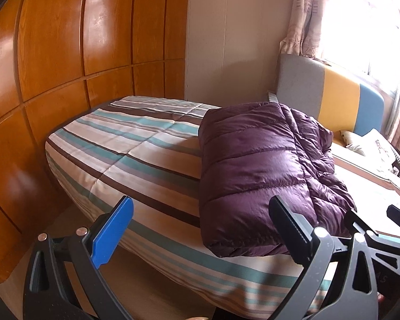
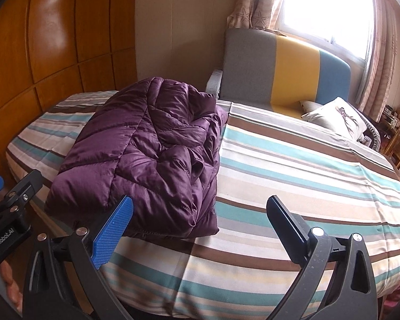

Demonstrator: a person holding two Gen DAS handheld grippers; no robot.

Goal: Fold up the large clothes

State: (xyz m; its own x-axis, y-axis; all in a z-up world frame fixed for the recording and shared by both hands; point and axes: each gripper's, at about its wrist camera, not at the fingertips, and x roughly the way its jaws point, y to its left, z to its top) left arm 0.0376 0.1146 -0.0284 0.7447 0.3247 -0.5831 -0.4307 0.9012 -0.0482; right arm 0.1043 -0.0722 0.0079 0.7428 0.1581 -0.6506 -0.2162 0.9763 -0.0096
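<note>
The purple puffer jacket [image 2: 144, 157] lies as a thick folded bundle on the striped bedspread [image 2: 293, 165], left of centre in the right wrist frame and right of centre in the left wrist frame, its near edge close to the edge of the bed. The left gripper [image 1: 200, 229] and the right gripper [image 2: 200, 226] both hang in front of the bed, jaws spread wide and gripping nothing, neither touching the cloth. The fold looks mostly done, though the right side of the bundle is rumpled and loose. To finish well, I would bring both grippers low to the near corners, pinch through all layers so the slick, puffy fabric does not slide, then tuck the loose flaps under and press the air out evenly.
</note>
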